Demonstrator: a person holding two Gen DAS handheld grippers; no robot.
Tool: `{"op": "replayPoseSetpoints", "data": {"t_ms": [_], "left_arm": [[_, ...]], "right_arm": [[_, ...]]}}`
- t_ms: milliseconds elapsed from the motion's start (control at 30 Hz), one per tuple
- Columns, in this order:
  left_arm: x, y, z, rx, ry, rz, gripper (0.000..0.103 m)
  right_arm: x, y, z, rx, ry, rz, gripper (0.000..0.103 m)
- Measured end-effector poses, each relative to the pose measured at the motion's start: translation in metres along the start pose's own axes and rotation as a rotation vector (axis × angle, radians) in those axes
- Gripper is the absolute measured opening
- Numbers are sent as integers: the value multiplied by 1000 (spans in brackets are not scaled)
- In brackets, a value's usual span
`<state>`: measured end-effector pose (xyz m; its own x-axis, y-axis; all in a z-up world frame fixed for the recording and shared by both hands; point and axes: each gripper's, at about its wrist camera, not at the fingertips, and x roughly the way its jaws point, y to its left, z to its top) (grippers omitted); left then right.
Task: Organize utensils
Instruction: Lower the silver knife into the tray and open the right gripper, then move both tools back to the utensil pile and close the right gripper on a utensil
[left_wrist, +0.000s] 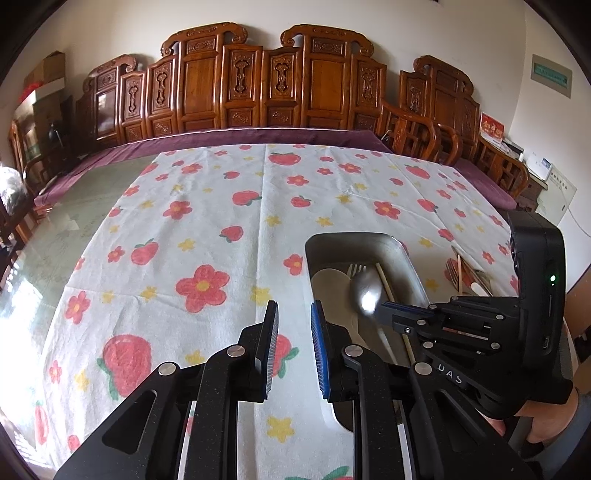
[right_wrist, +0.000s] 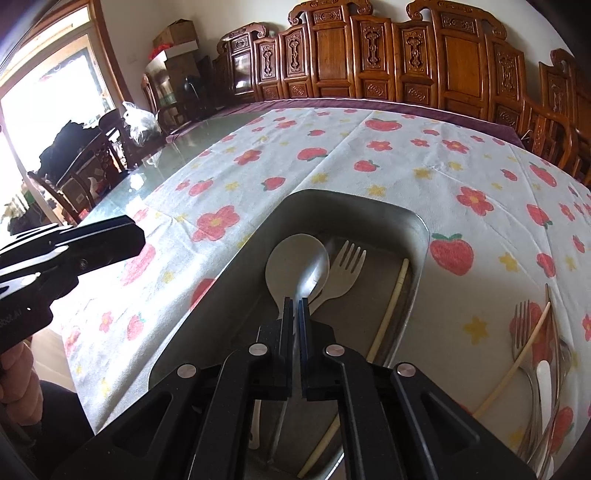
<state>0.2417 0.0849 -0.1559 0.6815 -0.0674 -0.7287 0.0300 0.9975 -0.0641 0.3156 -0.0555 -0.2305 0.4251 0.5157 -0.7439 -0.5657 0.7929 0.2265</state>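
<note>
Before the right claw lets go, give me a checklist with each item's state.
1. Right claw shut on the metal spoon: ok.
2. Spoon over the metal tray, not the tablecloth: ok.
3. Spoon bowl clear of the pale spoon beneath: cannot tell.
4. Left claw outside the tray and holding nothing: ok.
5. Loose utensils all put away: not ok.

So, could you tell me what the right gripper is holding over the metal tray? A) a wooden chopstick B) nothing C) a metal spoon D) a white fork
C: the right gripper is shut on the metal spoon, whose shiny bowl sticks out over the metal tray.
</note>
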Motion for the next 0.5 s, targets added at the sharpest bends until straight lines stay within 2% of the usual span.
{"op": "replayPoseSetpoints", "data": {"t_ms": [300,500], "left_arm": [[8,-31,4,22,5,-41,17],[12,-63,5,59,6,-78,17]], "right_arm": [[-53,-30,-10,37,-82,-26,6],[-99,-67,-34,59,-103,-132,6]]}}
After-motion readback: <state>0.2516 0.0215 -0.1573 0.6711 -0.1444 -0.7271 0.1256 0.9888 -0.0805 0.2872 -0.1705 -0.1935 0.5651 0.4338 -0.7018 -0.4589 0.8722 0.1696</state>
